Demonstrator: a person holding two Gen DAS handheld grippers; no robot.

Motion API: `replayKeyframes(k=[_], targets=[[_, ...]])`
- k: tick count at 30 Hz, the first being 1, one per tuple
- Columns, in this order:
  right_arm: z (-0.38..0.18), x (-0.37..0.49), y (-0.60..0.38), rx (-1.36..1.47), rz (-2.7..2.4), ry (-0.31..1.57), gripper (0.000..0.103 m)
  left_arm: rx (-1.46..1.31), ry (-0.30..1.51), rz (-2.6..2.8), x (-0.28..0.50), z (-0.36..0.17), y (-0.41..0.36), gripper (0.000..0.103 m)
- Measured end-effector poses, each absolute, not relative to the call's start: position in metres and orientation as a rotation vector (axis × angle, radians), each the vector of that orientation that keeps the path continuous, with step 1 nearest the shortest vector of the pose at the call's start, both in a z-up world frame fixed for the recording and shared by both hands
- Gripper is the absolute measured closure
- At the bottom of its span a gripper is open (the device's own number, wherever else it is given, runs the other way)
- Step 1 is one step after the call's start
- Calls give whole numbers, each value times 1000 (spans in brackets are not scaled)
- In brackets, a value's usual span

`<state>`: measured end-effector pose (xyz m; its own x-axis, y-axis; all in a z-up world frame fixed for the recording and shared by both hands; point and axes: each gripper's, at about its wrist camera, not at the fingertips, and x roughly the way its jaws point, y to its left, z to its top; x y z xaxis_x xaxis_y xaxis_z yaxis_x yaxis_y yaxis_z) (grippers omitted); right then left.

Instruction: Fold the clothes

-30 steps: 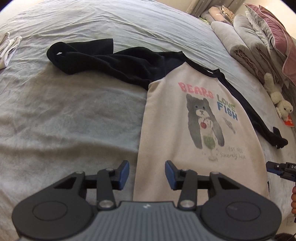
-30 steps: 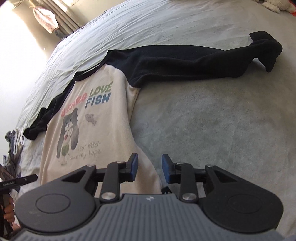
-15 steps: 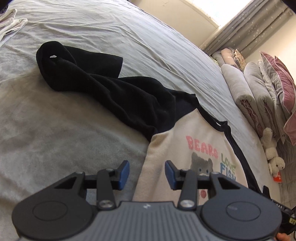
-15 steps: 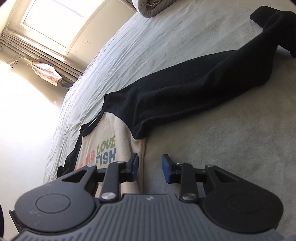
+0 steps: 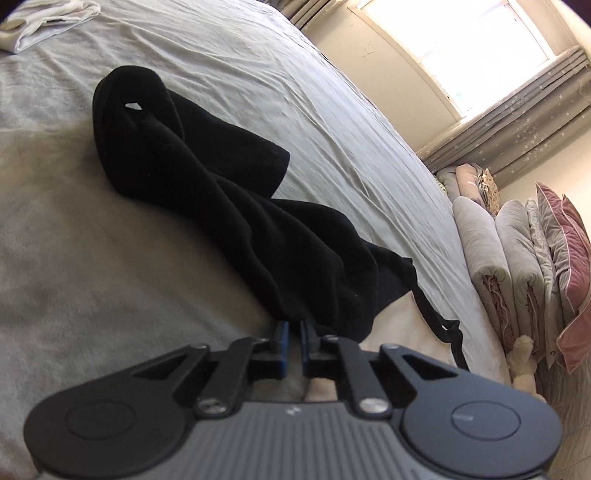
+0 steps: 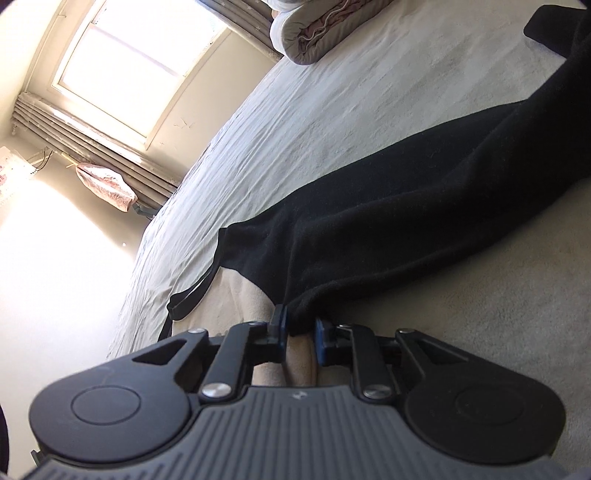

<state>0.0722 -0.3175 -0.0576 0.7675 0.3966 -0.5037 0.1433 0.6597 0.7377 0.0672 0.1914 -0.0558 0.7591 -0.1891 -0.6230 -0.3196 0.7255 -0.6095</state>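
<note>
**Both grippers at the armpits of a raglan shirt on the bed**

A shirt (image 5: 399, 314) with a cream body and black sleeves lies flat on a grey bed (image 5: 110, 258). The left gripper (image 5: 291, 336) sits low at the spot where the left-hand black sleeve (image 5: 221, 206) meets the cream body; its jaws are nearly together, with only a thin slit between the blue pads, and the sleeve's underarm fabric lies right at their tips, seemingly pinched. That sleeve runs away from the gripper across the bed and doubles back on itself at its far end.

The right gripper (image 6: 300, 325) sits at the other armpit. Its jaws stand a little apart, and the lower corner of the other black sleeve (image 6: 424, 221) drops into the gap, against the left pad; whether the fabric is truly clamped cannot be told. This sleeve stretches away toward the upper right. The black neckline trim (image 6: 192, 295) shows just left of the gripper.

Folded quilts (image 5: 517, 258) are stacked at the bed's far side beneath a bright window (image 6: 122, 62). A white garment (image 5: 44, 22) lies well apart on the bed.
</note>
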Motion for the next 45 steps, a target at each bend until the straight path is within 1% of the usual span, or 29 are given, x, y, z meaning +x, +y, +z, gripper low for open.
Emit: replayKeyframes(k=[6, 10, 12, 13, 15, 16, 17, 19, 20, 24, 25, 26, 27, 32, 36, 37, 40, 41, 43, 45], targets=[[-46, 69, -322, 805, 110, 639, 90, -665, 610, 166, 59, -32, 195, 103], [-39, 67, -325, 775, 88, 602, 90, -628, 644, 163, 61, -31, 196, 103], [-36, 66, -326, 760, 77, 584, 89, -648, 677, 113, 62, -34, 195, 101], [-35, 65, -327, 754, 71, 577, 87, -662, 690, 92, 61, -36, 196, 97], [-35, 64, -331, 761, 65, 595, 86, -670, 703, 68, 62, -39, 193, 84], [-35, 63, -332, 756, 58, 600, 84, -675, 712, 70, 63, -42, 193, 71], [-35, 62, -333, 752, 51, 605, 82, -695, 717, 67, 64, -46, 192, 68], [-37, 62, -334, 767, 45, 611, 70, -740, 713, 62, 66, -52, 192, 67], [-38, 63, -334, 776, 44, 615, 69, -769, 707, 60, 67, -55, 193, 66], [-44, 66, -332, 793, 48, 639, 68, -861, 668, 77, 72, -66, 195, 68], [-45, 67, -331, 796, 48, 642, 68, -875, 659, 85, 72, -67, 195, 74], [-47, 67, -330, 800, 49, 646, 68, -863, 661, 102, 74, -67, 194, 89], [-48, 68, -330, 801, 49, 648, 68, -838, 667, 125, 75, -67, 194, 98], [-44, 67, -331, 747, 25, 605, 68, -713, 587, 186, 73, -49, 195, 98], [-43, 69, -332, 709, 20, 599, 68, -633, 595, 200, 81, -47, 199, 97], [-44, 69, -332, 706, 22, 604, 68, -630, 612, 198, 82, -48, 198, 97], [-43, 68, -335, 721, 38, 629, 68, -634, 658, 184, 83, -47, 198, 89], [-43, 67, -337, 728, 49, 639, 68, -655, 671, 168, 81, -45, 200, 81], [-43, 65, -340, 742, 67, 660, 68, -695, 697, 134, 78, -40, 203, 69], [-45, 62, -344, 765, 99, 697, 67, -695, 719, 107, 74, -37, 200, 68]])
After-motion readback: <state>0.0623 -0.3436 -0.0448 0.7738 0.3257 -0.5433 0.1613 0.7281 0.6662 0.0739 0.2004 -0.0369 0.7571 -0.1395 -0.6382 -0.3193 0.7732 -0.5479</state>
